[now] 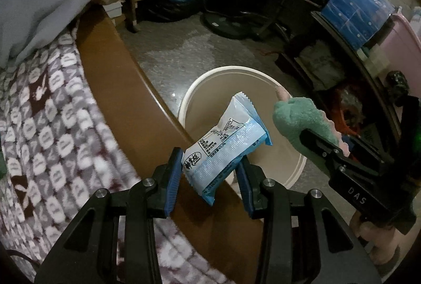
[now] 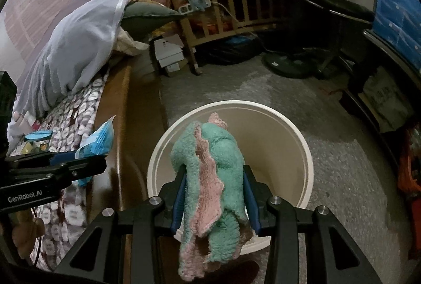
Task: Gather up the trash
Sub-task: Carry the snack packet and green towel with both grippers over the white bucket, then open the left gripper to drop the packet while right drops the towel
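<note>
Left gripper (image 1: 210, 168) jaws pinch a blue-white snack wrapper (image 1: 226, 144) (printed side up) over the white bin (image 1: 200, 89)
</note>
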Demonstrator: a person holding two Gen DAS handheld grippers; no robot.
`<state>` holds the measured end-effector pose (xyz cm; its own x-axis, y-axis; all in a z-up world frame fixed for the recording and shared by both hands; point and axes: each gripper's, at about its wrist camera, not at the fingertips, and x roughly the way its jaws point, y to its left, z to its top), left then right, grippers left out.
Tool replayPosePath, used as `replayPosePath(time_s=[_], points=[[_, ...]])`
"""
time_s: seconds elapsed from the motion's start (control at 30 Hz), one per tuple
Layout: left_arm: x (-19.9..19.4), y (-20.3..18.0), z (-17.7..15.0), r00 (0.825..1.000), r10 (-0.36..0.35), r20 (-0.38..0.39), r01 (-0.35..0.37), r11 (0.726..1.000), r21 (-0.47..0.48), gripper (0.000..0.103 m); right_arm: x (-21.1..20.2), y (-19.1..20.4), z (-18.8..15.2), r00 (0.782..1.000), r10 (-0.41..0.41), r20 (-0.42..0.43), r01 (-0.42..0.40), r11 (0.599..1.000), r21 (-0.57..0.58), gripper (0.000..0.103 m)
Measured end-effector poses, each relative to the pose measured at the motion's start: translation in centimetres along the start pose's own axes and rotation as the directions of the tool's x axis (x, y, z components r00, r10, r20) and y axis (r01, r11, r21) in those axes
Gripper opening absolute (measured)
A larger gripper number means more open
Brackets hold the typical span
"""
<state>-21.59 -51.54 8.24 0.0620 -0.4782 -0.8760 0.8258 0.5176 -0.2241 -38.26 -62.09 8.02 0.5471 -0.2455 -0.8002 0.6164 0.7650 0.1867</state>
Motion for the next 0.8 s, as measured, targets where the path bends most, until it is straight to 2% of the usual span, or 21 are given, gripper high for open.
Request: replayPosePath(time_s=[0.27, 0.33, 0.4, 0.47, 0.7, 0.8], points=[[0.5, -0.6, 0.2, 0.999, -0.035, 0.007, 0.035, 0.999, -0.008, 0.038, 0.4, -0.9, 0.1, 1.0, -0.011, -0.01, 0.011, 1.0, 0.021, 0.038], [0.4, -0.4, 0.2, 0.997, -0.07, 0.014, 0.071, 0.997, -0.029, 0.039, 0.5, -1.0, 0.2, 1.0, -0.02, -0.007, 0.02, 0.999, 0.03, 0.039], [0.3, 0.1, 0.3, 0.993, -0.12, 0.012, 0.121, 0.991, -0.06, 0.042, 0.5, -0.9, 0.4, 0.999, -0.039, 0.006, 0.039, 0.998, 0.039, 0.047], [0.3, 0.7, 0.3, 0.988, -0.152, 0.009, 0.152, 0.984, -0.094, 0.049, 0.4, -0.8, 0.5, 0.999, -0.046, 0.014, 0.046, 0.998, 0.044, 0.047], [-0.6, 1.6, -0.4, 0.991, -0.135, 0.012, 0.136, 0.985, -0.108, 0.05, 1.1, -0.2, 0.2, 0.999, -0.029, -0.027, 0.03, 0.999, 0.045, 0.048], [-1.2, 2.2, -0.9, 0.996, -0.084, 0.018, 0.086, 0.991, -0.103, 0.05, 1.0, 0.1, -0.1, 0.999, -0.019, -0.035, 0.021, 0.999, 0.048, 0.048]])
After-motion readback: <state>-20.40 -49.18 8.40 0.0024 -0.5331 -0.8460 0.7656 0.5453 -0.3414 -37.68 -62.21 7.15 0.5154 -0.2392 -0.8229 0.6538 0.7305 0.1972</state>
